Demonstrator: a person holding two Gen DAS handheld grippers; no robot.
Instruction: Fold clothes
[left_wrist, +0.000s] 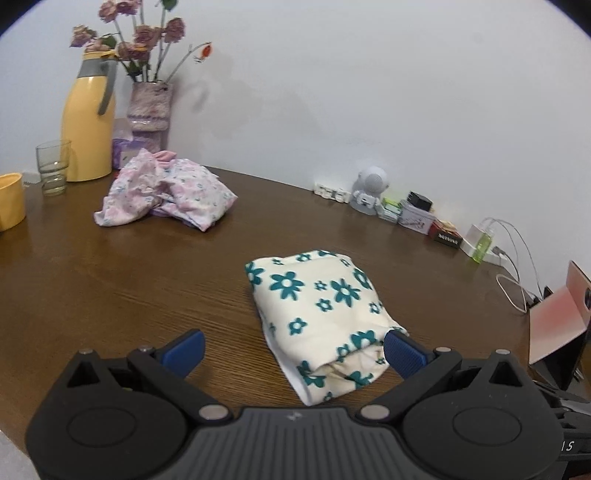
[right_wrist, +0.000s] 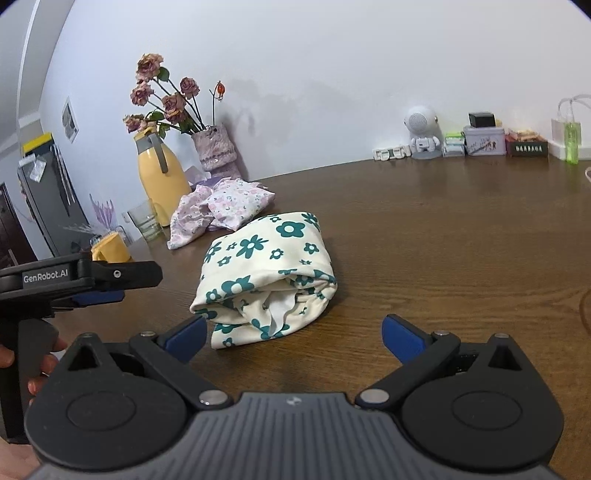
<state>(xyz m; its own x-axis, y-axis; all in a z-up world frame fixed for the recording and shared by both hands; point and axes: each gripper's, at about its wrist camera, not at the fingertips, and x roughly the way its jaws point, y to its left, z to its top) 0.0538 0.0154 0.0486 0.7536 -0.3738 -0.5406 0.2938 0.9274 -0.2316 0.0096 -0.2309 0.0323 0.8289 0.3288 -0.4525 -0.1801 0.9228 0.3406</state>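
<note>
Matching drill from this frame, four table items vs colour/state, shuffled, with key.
Things:
1. cream garment with teal flowers
2. pink floral garment
3. thermos jug
4. drinking glass

States:
A. yellow, upright, grey handle
B. folded into a compact bundle
C. clear, standing beside the jug
D. crumpled heap, unfolded

Pairs: 1-B, 2-D, 3-A, 4-C
</note>
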